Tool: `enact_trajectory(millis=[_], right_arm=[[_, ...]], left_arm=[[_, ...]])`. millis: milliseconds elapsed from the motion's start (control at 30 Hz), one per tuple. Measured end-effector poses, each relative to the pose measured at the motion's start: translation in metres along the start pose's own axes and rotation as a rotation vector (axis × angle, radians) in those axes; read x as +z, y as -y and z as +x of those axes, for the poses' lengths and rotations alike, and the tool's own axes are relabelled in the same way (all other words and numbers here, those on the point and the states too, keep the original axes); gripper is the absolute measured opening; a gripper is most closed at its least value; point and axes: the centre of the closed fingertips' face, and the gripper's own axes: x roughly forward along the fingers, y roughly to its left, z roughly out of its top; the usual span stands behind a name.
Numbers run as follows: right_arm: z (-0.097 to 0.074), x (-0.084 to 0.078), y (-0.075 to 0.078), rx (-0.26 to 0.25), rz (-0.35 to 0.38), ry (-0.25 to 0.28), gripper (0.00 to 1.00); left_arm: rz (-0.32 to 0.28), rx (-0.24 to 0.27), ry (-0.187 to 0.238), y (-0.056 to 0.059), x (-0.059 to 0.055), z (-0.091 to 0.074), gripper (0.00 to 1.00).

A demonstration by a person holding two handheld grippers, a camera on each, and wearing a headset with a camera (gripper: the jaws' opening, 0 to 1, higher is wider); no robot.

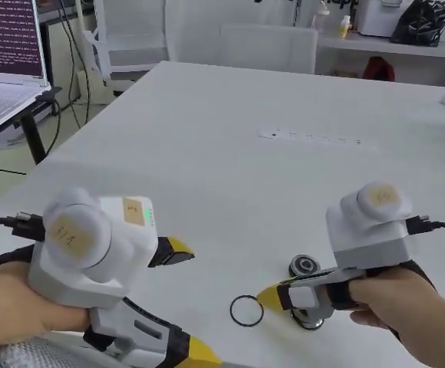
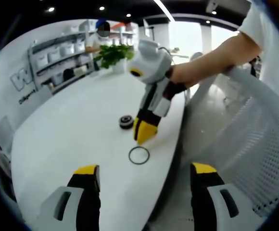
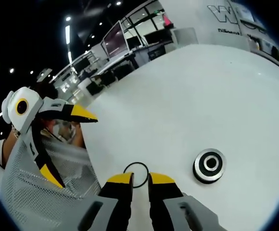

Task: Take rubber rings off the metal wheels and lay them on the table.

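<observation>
Left gripper sits low at the near left edge of the white table, jaws spread wide, one yellow tip up over the tabletop and the other down by the table's edge, nothing between them. The left gripper view confirms it: the two yellow-tipped jaws stand well apart.

Over on the right, the right gripper is tipped down towards the table, its yellow nose pointing left. In its own view the jaws are drawn close together with just a narrow slit between them, and there's nothing pinched in that slit.

And there's the rubber ring: a thin black loop lying flat on the table, just beyond the right gripper's tips, between the two grippers. Whether the tips actually touch it, I can't tell.

The metal wheel lies flat on the table close beside the right gripper, on its far side, apart from the loose ring. In the right gripper view it shows a dark band around a bright hub.

An open laptop glows on a side stand, far left.
</observation>
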Motion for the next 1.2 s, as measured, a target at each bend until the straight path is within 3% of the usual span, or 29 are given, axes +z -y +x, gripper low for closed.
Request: enact_trajectory(millis=[300, 533, 933, 1200], right_arm=[[-0.003, 0.004, 0.006, -0.035, -0.04, 0.005, 0.14], [-0.012, 0.015, 0.009, -0.043, -0.035, 0.045, 0.15], [-0.031, 0.031, -0.007, 0.03, -0.03, 0.094, 0.22], [-0.043, 0.038, -0.011, 0.026, -0.057, 0.128, 0.27]], left_arm=[[0.0, 0.003, 0.0, -0.001, 0.0, 0.0, 0.78], [0.0, -0.002, 0.001, 0.0, 0.0, 0.0, 0.78], [-0.002, -0.009, -0.001, -0.001, 0.0, 0.002, 0.78], [0.002, -0.007, 0.01, -0.001, 0.002, 0.001, 0.77]])
